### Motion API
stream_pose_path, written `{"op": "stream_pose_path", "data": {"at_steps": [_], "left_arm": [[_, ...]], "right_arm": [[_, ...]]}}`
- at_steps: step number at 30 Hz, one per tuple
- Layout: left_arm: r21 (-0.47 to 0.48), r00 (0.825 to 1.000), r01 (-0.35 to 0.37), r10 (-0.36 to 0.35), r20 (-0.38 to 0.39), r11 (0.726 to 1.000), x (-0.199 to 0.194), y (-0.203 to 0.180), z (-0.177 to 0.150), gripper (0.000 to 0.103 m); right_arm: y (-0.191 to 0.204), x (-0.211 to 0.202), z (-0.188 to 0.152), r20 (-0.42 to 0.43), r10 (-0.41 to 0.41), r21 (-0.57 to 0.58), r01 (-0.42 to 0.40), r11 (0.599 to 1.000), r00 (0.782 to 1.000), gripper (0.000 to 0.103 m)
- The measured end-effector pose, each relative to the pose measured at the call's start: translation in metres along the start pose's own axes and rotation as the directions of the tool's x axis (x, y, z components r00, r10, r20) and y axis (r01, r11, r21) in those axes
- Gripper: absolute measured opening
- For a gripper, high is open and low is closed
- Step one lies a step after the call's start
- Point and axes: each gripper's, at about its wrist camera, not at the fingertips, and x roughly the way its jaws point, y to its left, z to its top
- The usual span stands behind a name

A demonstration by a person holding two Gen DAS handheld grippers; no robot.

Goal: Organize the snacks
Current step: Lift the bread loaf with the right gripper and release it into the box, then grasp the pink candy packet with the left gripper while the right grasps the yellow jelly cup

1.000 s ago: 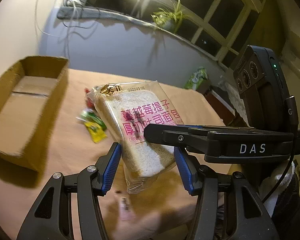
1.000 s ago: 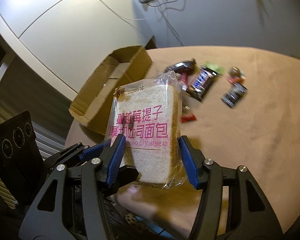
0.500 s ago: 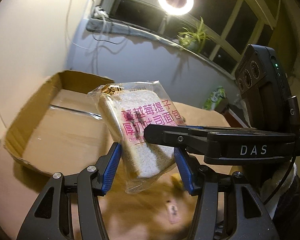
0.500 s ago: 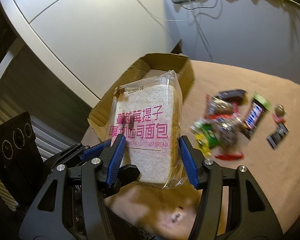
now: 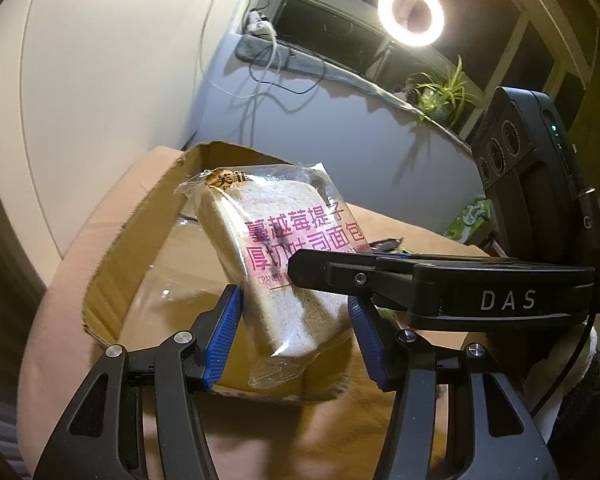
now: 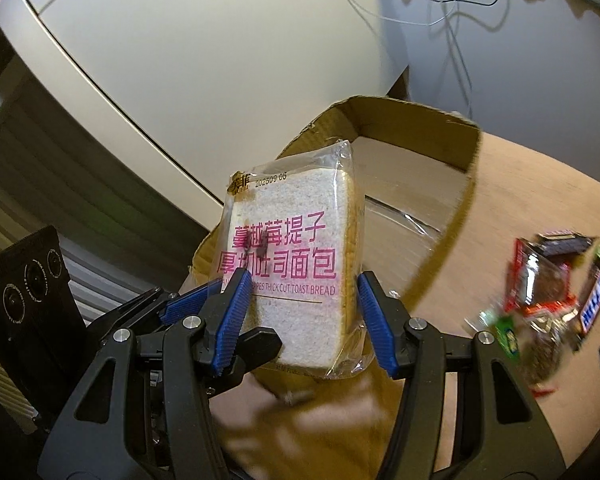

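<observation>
I find both tools engaged on 1 item: a clear-wrapped slice of toast bread printed with pink lettering, held in the air above the open cardboard box. My right gripper clamps the lower part of the packet, its blue pads pressed against the 2 side edges. My left gripper reaches in from the other side; in the right wrist view its blue-padded fingers meet the packet's lower left corner, and in the left wrist view the packet sits tilted between its pads, the left pad touching the wrapper; contact on the far pad I cannot confirm, as the right tool's black body crosses in front. The box lies on a tan-covered table, its near flap torn and its floor bare beneath the packet. To the right of the box, well apart from the bread, lies a blurred cluster of other snack packets. A ring light glows above a windowsill plant.
</observation>
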Motion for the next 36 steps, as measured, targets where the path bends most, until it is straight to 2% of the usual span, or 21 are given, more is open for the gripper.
{"op": "stream_pose_path", "data": {"at_steps": [7, 11, 19, 27, 31, 36], "left_arm": [[-0.013, 1.0, -0.022, 0.022, -0.006, 1.0, 0.004, 0.012, 0.002, 0.054], [-0.022, 0.999, -0.047, 0.047, -0.004, 0.999, 0.004, 0.018, 0.001, 0.051], [-0.036, 0.998, -0.058, 0.058, 0.011, 0.998, -0.005, 0.02, 0.0, 0.051], [-0.004, 0.998, -0.057, 0.057, 0.021, 0.998, -0.017, 0.003, -0.005, 0.051], [0.014, 0.999, -0.046, 0.046, 0.013, 0.999, -0.019, -0.008, -0.013, 0.051], [0.045, 1.0, -0.025, 0.026, -0.016, 0.999, -0.017, -0.027, -0.025, 0.051]], "right_arm": [[0.001, 0.022, 0.011, -0.025, 0.004, -0.013, -0.004, 1.0, 1.0, 0.058], [-0.002, 0.027, 0.014, -0.02, -0.036, -0.009, 0.036, 0.999, 0.999, 0.058], [-0.005, 0.008, 0.008, 0.004, -0.056, -0.01, 0.056, 0.998, 0.998, 0.058], [-0.01, -0.021, -0.005, 0.037, -0.097, -0.024, 0.098, 0.995, 0.995, 0.058], [-0.021, -0.044, -0.02, 0.052, -0.133, -0.021, 0.134, 0.991, 0.99, 0.066], [-0.043, -0.064, -0.038, 0.048, -0.185, 0.004, 0.185, 0.983, 0.982, 0.066]]}}
